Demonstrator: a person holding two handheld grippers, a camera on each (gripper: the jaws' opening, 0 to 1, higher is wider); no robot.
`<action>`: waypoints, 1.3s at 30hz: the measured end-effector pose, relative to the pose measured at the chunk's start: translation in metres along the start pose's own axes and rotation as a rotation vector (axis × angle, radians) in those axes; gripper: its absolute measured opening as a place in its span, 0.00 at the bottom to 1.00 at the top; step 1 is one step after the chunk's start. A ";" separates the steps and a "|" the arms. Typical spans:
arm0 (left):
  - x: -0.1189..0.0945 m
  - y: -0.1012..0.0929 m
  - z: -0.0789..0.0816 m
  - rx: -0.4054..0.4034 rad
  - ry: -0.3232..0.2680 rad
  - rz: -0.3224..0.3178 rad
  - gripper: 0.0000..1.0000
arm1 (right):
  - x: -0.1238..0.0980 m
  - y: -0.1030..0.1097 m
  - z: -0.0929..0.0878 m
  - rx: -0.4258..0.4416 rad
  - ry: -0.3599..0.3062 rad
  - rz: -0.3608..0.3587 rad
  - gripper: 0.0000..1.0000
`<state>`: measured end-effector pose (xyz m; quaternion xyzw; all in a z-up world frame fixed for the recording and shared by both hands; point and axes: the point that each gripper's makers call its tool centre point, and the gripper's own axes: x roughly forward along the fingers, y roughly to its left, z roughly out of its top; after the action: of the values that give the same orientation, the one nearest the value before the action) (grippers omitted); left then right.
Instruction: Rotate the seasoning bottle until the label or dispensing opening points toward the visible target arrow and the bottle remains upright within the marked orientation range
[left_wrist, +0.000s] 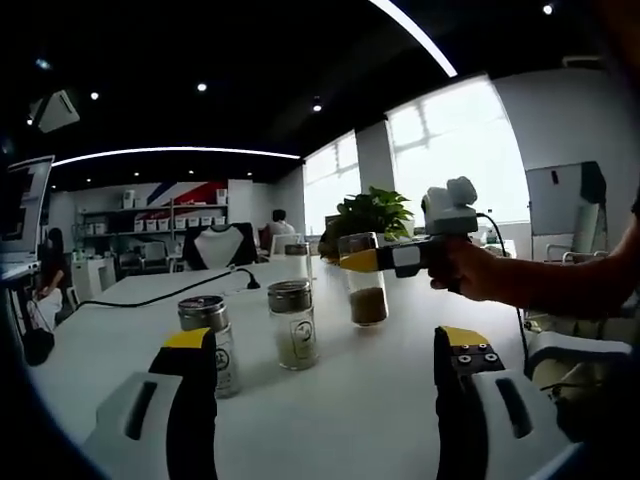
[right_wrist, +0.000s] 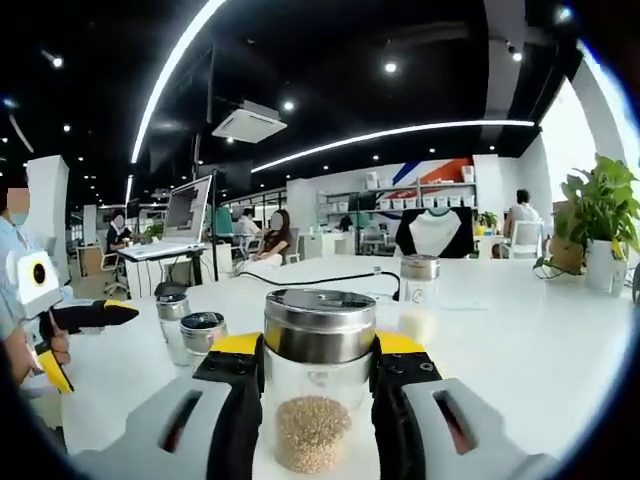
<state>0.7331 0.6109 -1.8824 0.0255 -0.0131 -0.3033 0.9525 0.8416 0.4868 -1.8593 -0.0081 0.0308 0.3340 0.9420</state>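
My right gripper (right_wrist: 318, 352) is shut on a clear seasoning bottle (right_wrist: 318, 400) with a steel cap and brown seeds at its bottom, and the bottle stands upright. In the left gripper view the same bottle (left_wrist: 366, 285) sits at centre right, clamped near its top by the right gripper (left_wrist: 360, 262), which a hand (left_wrist: 470, 270) holds. Whether its base touches the table I cannot tell. My left gripper (left_wrist: 325, 345) is open, its jaws wide apart and low over the white table (left_wrist: 350, 420), holding nothing. It also appears at the left as the left gripper (right_wrist: 95, 345).
Two capped bottles stand near my left jaw: a left one (left_wrist: 210, 345) and a middle one (left_wrist: 292, 323). A further bottle (right_wrist: 418, 290) stands behind. A black cable (left_wrist: 160, 292) crosses the table. A potted plant (left_wrist: 370, 215) stands at the far edge.
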 end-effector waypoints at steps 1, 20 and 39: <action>0.000 -0.001 0.000 -0.002 0.000 -0.005 0.95 | -0.003 0.002 0.001 -0.007 -0.004 -0.001 0.39; 0.008 -0.031 -0.001 -0.057 0.004 -0.093 0.90 | -0.043 0.071 0.022 -0.098 -0.086 0.093 0.39; 0.014 -0.056 -0.007 -0.023 0.035 -0.159 0.89 | -0.061 0.107 0.016 -0.087 -0.104 0.171 0.39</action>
<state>0.7122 0.5574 -1.8928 0.0209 0.0091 -0.3777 0.9257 0.7273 0.5322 -1.8388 -0.0293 -0.0320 0.4142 0.9091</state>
